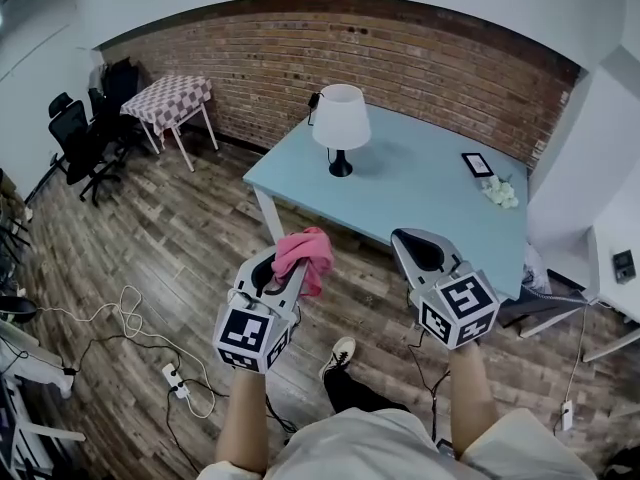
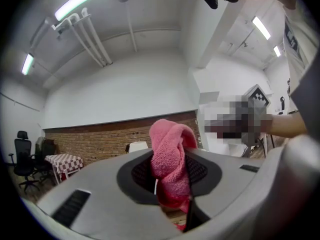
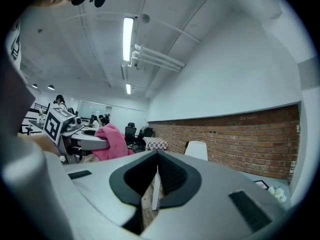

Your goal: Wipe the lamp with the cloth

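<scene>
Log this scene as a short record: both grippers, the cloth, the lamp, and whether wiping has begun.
left gripper: shut on the pink cloth, held over the floor in front of the table
right gripper: shut, nothing between its jaws
lamp: white shade, black base, upright on the light blue table
wiping: not yet begun; the cloth is well apart from the lamp

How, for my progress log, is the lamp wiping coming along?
Done: the pink cloth is clamped in the left gripper. In hand: both grippers hang short of the table, the right gripper shut on nothing. Left: all the wiping; the lamp stands untouched on the table.
</scene>
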Available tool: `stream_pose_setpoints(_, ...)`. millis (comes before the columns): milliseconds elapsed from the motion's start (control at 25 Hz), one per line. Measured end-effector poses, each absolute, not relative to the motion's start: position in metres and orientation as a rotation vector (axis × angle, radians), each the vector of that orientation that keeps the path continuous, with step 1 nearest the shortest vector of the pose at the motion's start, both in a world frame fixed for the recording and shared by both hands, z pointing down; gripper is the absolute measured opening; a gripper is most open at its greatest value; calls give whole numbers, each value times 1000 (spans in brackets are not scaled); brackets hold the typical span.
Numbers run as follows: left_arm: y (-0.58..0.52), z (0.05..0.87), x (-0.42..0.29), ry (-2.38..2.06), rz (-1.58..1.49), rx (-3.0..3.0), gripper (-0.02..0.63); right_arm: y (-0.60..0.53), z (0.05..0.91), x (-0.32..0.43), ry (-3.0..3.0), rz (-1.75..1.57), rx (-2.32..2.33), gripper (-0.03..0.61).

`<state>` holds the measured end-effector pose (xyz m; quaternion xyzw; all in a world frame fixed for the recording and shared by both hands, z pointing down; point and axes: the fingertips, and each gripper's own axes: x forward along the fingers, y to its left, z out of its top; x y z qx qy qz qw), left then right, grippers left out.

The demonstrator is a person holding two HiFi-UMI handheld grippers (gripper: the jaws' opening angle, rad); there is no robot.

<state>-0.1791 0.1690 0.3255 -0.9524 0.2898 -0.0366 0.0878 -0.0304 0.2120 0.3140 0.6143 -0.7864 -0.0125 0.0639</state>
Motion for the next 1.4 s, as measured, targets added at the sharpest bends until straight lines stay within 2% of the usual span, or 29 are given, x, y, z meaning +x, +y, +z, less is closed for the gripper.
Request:
stream_pose_setpoints(640,-25,329,-136,860,-137,-2847,126,24,329,20,-2300,3,1891,25)
stream_pose_setpoints(1400,-214,303,-51,889,-84,-2808,130,-102,340,91,-2237,45,1937,25)
